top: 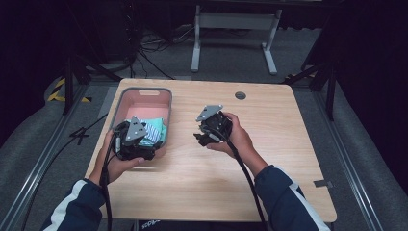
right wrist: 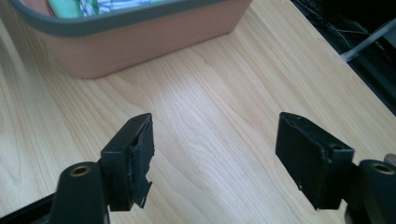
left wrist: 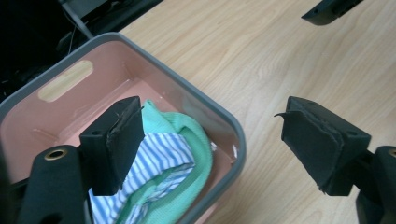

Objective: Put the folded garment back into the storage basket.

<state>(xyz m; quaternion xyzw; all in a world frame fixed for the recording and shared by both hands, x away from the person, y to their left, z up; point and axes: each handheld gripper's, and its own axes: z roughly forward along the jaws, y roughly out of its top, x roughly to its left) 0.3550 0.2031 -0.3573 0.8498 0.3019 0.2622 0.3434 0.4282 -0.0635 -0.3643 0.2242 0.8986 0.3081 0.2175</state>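
Green and blue-striped cloths [left wrist: 168,172] lie bunched in the near end of a pink bin [top: 126,98] with a grey rim, at the counter's [top: 269,144] left side. The left hand-held gripper [left wrist: 210,149] hangs over the bin's near corner — jaws wide, holding nothing. The right hand-held gripper [right wrist: 215,154] is just beside the bin over bare wood, also wide and empty.
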